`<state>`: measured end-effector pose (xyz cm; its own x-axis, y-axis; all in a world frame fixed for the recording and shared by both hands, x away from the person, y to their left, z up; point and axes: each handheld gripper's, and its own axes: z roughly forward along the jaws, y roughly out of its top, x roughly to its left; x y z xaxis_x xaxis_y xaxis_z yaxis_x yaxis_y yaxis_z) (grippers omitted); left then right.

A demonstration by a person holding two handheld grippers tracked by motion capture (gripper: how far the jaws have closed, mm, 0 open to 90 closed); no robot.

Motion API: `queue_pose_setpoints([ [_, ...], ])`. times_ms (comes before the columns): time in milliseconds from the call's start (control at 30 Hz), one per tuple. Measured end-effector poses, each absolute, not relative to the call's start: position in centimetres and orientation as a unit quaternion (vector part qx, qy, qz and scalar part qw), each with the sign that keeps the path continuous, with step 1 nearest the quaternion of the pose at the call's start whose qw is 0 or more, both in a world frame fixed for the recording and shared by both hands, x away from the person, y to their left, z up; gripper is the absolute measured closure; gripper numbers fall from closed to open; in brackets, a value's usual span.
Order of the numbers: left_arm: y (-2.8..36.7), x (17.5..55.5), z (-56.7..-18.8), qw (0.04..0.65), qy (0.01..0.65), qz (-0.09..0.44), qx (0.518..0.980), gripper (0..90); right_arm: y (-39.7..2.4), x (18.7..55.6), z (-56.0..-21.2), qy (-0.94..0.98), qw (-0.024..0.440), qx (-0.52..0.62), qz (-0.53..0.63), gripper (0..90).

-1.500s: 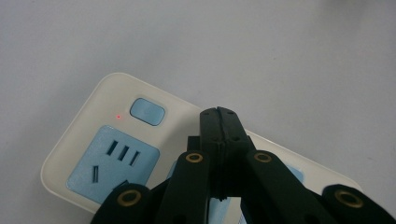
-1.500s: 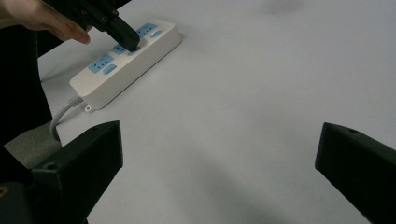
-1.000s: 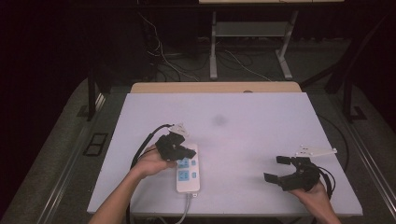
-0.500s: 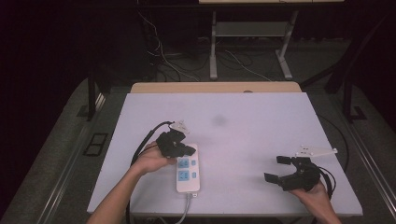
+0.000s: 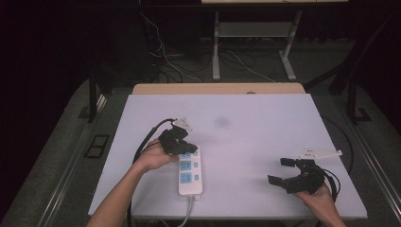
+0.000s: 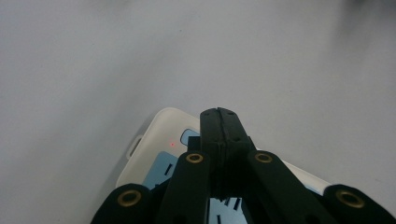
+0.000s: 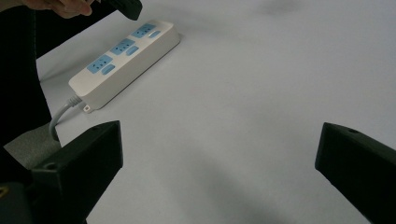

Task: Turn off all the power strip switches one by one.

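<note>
White power strip, left tongs pressed together above it, bare table

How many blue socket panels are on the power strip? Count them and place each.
3, in a row along the power strip: one nearest its cord, one midway, one at the far end beside the left gripper.

A white table stands in a dim room, with a pale wooden edge along its far side; the floor around it is grey carpet; beyond, a second table's metal legs rise into darkness; loose cables trail over the floor there; a black floor socket plate lies to the left; the back is almost black.
</note>
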<state>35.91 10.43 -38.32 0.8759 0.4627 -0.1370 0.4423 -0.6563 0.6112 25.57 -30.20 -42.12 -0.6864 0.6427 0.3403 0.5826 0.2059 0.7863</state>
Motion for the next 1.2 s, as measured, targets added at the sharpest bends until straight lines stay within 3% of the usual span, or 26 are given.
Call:
queue_pose_setpoints([
  [1200,9.1,37.2,-40.5,0.302,0.251,0.008,0.92,89.4,-30.4,25.5,-42.2,0.778,0.031,0.394,0.489,0.7],
])
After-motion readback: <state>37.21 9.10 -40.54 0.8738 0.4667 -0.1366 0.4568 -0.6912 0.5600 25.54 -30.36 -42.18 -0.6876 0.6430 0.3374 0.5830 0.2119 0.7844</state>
